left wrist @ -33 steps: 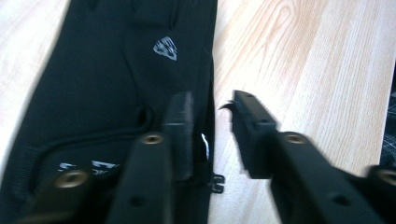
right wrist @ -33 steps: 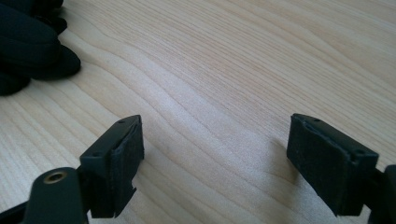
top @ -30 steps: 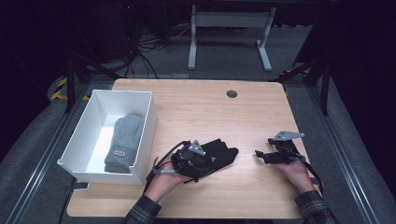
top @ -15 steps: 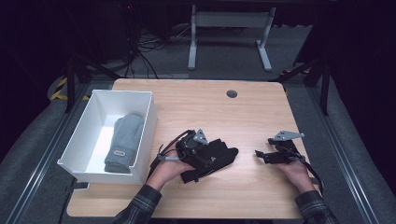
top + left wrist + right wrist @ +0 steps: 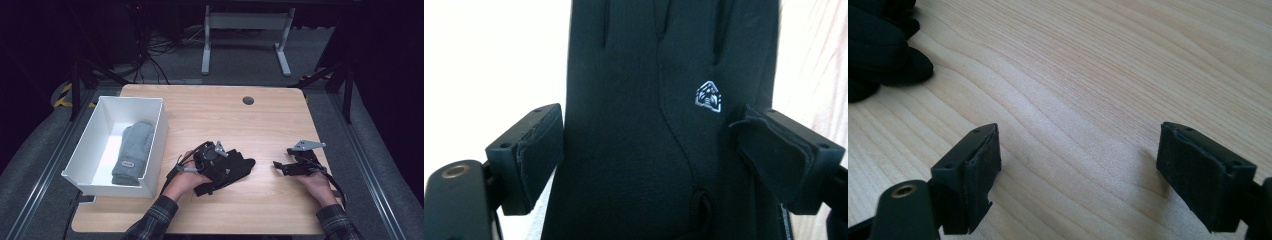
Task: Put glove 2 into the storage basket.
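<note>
The black glove's (image 5: pixel 659 125) fingertips and cuff run past the edges.

Plaid sleeves (image 5: pixel 155 217), black grippers with padded fingers (image 5: pixel 973 170), grey three-cornered plates (image 5: pixel 307 145).

On the table (image 5: pixel 210 107), a box (image 5: pixel 102 172) sits at the left side, and a mitten (image 5: pixel 132 152) lies inside it. A glove (image 5: pixel 235 167) lies near the middle of the table, right of the box (not touching it), and the left gripper (image 5: pixel 227 170) is over it with one jaw on each side. The right gripper (image 5: pixel 280 166) rests on the table farther right, apart from the glove.
</note>
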Available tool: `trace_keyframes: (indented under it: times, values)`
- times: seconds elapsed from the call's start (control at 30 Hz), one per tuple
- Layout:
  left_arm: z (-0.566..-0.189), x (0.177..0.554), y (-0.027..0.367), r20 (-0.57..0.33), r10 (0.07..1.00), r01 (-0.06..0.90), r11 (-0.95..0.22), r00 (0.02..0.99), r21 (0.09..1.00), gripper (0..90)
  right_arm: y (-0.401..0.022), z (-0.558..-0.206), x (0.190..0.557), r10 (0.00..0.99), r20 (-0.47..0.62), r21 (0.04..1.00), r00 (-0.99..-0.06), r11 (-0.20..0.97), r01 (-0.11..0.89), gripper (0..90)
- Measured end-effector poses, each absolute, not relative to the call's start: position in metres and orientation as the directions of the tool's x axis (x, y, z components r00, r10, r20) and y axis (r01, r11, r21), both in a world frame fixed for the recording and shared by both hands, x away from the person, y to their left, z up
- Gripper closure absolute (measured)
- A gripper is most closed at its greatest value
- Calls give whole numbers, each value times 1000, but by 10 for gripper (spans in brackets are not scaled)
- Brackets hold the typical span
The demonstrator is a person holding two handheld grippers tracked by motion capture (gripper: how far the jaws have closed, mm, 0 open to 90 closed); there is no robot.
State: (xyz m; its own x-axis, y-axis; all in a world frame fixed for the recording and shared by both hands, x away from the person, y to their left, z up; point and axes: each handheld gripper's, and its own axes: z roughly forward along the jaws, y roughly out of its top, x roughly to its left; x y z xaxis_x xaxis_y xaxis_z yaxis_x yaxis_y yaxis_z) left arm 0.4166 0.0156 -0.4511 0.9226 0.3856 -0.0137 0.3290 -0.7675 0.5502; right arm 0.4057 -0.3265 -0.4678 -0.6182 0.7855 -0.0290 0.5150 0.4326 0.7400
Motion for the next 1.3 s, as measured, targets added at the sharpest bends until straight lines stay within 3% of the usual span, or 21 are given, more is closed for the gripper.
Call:
trace_keyframes:
  times: [0.2,0.33,0.5,0.63,0.9,1.3]
  values:
    - [-455,418,19,-75,385,357,-743,920,566,186,-327,-468,406,785,-29,739,-618,433,515,180]
    - [-453,416,19,-68,375,346,-753,925,559,241,-327,-468,406,785,-29,739,-618,433,516,180]
    - [-447,412,17,-104,343,344,-777,934,528,512,-326,-468,406,785,-28,741,-619,432,515,180]
    - [-443,410,13,-122,354,366,-787,927,496,626,-327,-468,406,786,-29,740,-618,433,515,180]
    - [-430,407,17,-156,397,418,-749,904,514,649,-327,-468,406,785,-28,741,-619,432,515,180]
    - [-373,406,43,-169,495,494,-653,852,575,647,-327,-468,406,785,-28,740,-619,432,515,179]
